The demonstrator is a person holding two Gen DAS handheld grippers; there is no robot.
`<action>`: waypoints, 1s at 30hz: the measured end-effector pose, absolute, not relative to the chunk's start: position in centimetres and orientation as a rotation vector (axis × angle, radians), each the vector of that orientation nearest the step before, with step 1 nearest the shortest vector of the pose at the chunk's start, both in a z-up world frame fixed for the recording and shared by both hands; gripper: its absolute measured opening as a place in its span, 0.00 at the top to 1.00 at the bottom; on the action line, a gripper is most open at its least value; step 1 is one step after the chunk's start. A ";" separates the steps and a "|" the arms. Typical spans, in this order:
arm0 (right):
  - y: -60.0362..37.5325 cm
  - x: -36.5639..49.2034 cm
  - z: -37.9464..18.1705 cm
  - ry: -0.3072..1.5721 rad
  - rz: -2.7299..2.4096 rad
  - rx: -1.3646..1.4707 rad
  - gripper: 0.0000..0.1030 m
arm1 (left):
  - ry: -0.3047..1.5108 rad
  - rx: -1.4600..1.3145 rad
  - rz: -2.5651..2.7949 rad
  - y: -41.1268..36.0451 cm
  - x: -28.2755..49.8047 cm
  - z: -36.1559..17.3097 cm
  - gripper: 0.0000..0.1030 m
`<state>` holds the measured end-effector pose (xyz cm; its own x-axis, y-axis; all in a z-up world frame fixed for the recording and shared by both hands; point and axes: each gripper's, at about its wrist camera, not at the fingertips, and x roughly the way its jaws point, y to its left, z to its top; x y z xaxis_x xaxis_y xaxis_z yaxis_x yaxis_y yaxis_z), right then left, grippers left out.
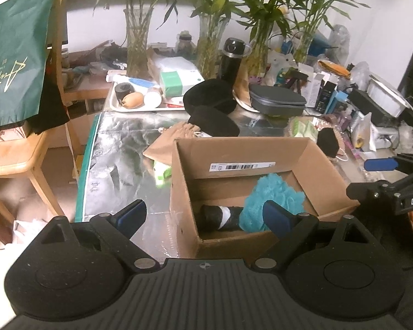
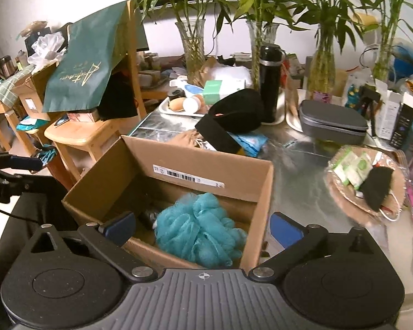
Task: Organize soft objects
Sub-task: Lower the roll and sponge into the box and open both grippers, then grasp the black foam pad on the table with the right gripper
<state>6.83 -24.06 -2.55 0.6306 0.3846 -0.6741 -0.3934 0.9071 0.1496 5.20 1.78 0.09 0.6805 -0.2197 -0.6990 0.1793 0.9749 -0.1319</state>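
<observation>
The table (image 2: 303, 170), foil-covered and cluttered, carried an open cardboard box (image 2: 195, 165) near its front edge; behind the box lay a black hat (image 2: 234, 115); inside the box, against its near wall, sat a teal mesh bath pouf (image 2: 198, 228), touching a black-and-white roll (image 1: 220, 216) lying on the box floor beside it; the right gripper (image 2: 203, 228) hung above the pouf, jaws spread wide, holding nothing; the left gripper (image 1: 206, 216) hovered over the box's near edge, likewise spread and empty.
</observation>
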 end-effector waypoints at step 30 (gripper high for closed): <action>-25.2 10.9 -4.1 0.751 0.268 -0.079 0.00 | 0.757 -0.061 -0.224 1.9 7.9 0.9 0.10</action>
<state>10.92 -25.22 -4.12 0.6989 0.2118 -0.6831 -0.2679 0.9631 0.0246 7.90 1.91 0.89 0.7042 -0.2233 -0.6739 0.1796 0.9744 -0.1352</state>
